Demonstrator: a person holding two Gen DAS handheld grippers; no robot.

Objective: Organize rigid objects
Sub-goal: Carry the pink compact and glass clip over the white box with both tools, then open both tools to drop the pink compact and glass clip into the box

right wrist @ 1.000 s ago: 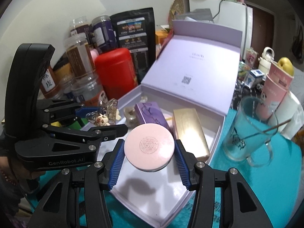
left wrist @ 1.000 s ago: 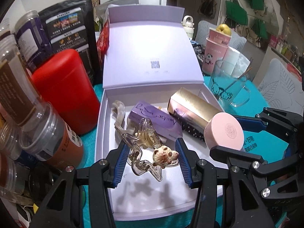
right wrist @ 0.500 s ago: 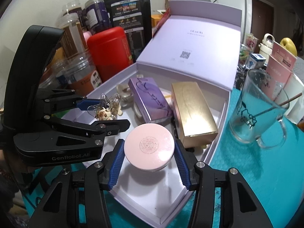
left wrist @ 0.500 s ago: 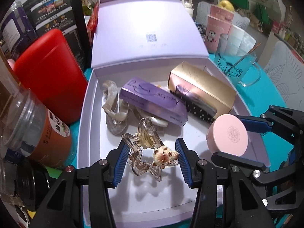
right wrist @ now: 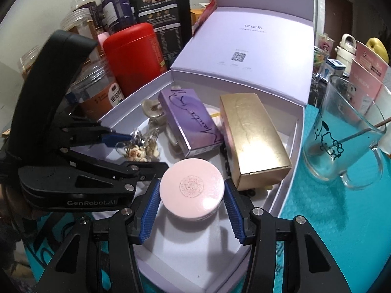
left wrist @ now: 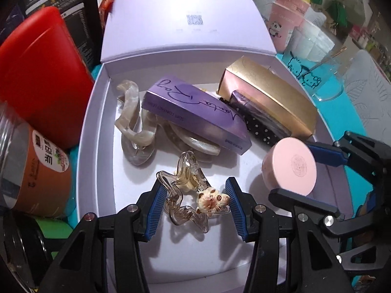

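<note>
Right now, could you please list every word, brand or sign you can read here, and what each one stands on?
"GenRobot.AI": left gripper body.
"uLucky": inside the box lid; the line under it is too small to read.
QR code: same lid; its captions are unreadable.
"SOFT CONTACT LENS": purple box side; its script logo is unclear.
Jar, black bag and pink cup print: too blurred to read.

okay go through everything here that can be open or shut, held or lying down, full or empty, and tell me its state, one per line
Lavender gift box: lid open, propped back.
Left tongs: shut on clear hair claw, over the box floor.
Right tongs: shut on pink round compact, above the box.
Purple carton: lying in the box.
Gold carton: lying in the box.
Glass mug: upright, holds a stirrer.
Red canister: upright, closed.
</note>
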